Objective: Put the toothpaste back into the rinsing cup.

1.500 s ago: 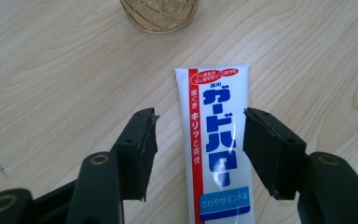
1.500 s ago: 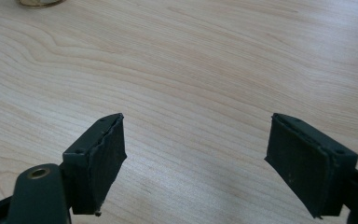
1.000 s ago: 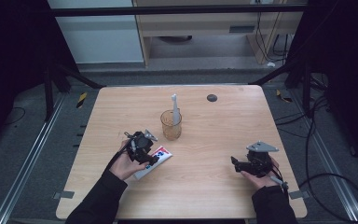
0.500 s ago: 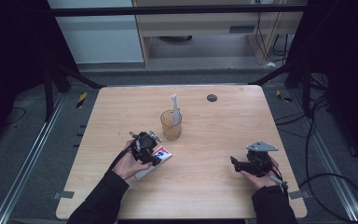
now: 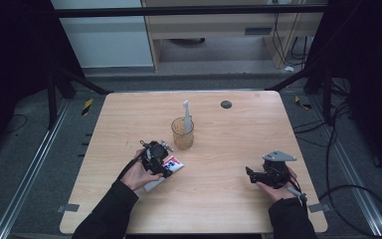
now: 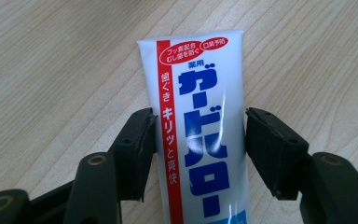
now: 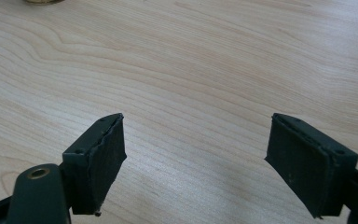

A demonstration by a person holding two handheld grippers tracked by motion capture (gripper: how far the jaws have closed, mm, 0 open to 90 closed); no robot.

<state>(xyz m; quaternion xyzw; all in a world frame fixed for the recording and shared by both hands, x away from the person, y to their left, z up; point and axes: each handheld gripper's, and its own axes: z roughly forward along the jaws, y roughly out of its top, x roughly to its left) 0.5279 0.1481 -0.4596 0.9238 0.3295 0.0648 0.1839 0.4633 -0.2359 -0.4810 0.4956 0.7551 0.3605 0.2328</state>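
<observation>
Wood counter (image 5: 229, 199): our left gripper (image 6: 198, 154) jaws just widened, straddling toothpaste tube (image 6: 200, 116), w/o pinching; right gripper (image 7: 193, 158) spread, idle at 4 o'clock. Next: squeeze tube, lift.

Right gripper (image 7: 193, 161): jaws set wide apart, nothing between the pads; bare wooden tabletop (image 7: 205, 70) beneath and ahead of the fingers.

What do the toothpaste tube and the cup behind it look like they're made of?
Toothpaste tube: glossy, soft-looking plastic or laminate, going by the highlights across its printed white face. Cup: transparent amber, glass or hard plastic; the wood shows through, and the look can't tell which.
</observation>
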